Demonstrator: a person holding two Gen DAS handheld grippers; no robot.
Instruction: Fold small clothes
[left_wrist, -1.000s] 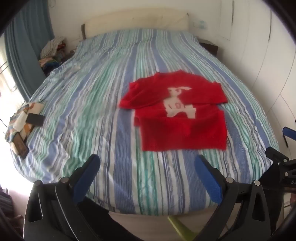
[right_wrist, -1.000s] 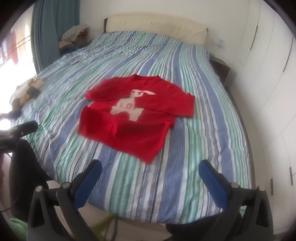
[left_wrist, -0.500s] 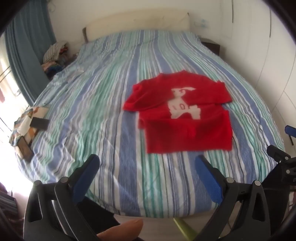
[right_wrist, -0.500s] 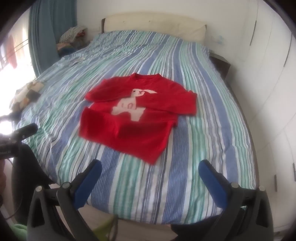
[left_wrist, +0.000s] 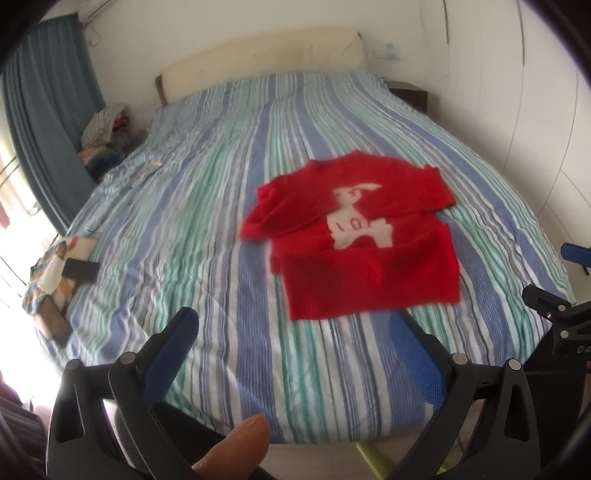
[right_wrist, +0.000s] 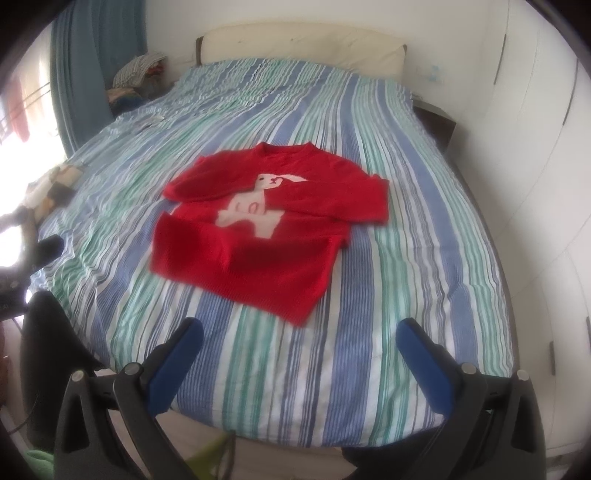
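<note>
- A red sweater (left_wrist: 364, 236) lies flat on the bed (left_wrist: 207, 229), on the striped cover, with a pale animal figure (right_wrist: 255, 206) on its chest.
- Both sleeves are folded in across the front, and the collar points toward the headboard (left_wrist: 266, 62).
- The lower hem lies nearest the foot of the bed, close to the edge.
- The left gripper (left_wrist: 295, 354) hangs over the foot of the bed, short of the sweater; its fingers (left_wrist: 171, 354) are spread wide with nothing between them.
- The right gripper (right_wrist: 303, 365) sits likewise at the foot of the bed, fingers (right_wrist: 424, 365) wide apart and holding nothing, clear of the cloth.
- In the left view the sweater is ahead and to the right; in the right view it is ahead and to the left.
- A fingertip (left_wrist: 236, 454) shows at the bottom edge of the left view.
- A pile of clothes (left_wrist: 105, 125) sits beside the bed near the blue curtain (left_wrist: 48, 122).
- A patterned cloth (left_wrist: 55, 273) with a dark flat object on it lies at the bed's left edge.
- A dark nightstand (right_wrist: 434, 122) stands at the far right of the bed.
</note>
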